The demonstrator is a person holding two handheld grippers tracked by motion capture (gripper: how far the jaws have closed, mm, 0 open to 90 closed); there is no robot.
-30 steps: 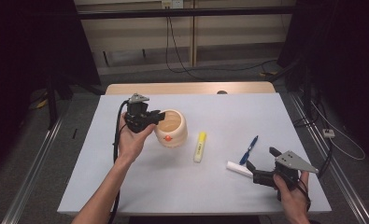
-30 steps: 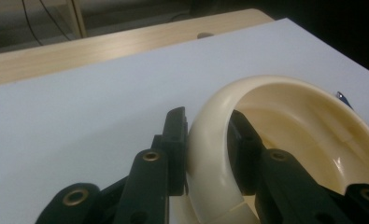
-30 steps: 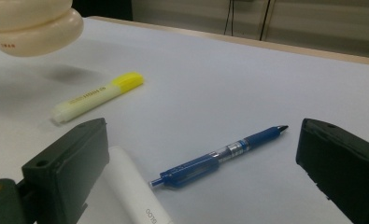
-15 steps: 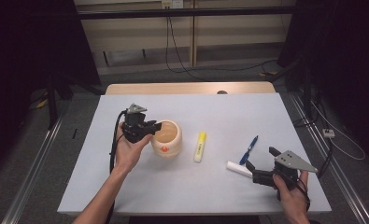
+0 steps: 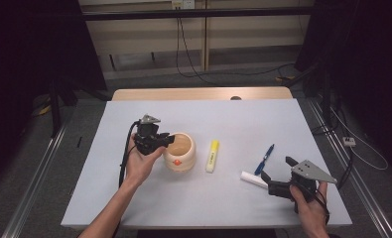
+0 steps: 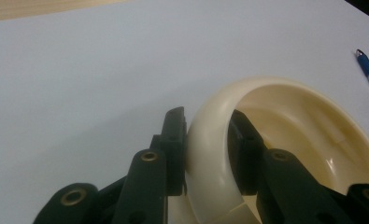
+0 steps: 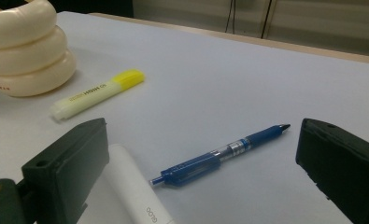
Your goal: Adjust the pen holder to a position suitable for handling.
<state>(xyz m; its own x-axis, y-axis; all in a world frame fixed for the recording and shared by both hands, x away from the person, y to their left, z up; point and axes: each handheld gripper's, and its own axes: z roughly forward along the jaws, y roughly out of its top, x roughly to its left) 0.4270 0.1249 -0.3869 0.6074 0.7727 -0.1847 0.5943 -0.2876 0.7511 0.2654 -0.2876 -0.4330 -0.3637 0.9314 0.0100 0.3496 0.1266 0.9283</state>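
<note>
Cream pot (image 5: 180, 151) sits left of centre on the table (image 5: 243, 119), rigid, glossy, probably slippery; the left gripper (image 6: 205, 140) pinches its thick rim, one of its fingers (image 6: 173, 149) outside. Right gripper (image 7: 201, 172) gapes, empty.

I see a glossy, smooth cream plastic cup (image 6: 285, 126), a matt pale table (image 5: 243, 124) cover, and its wooden edge.

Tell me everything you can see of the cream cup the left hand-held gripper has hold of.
The cream cup is glossy, plastic-looking, with an outer wall of stacked rounded rings, an orange mark low on its side and nothing visible inside. It stands upright on the white table, left of the yellow highlighter. The left hand-held gripper clamps its rim, one jaw outside, one inside.
</note>
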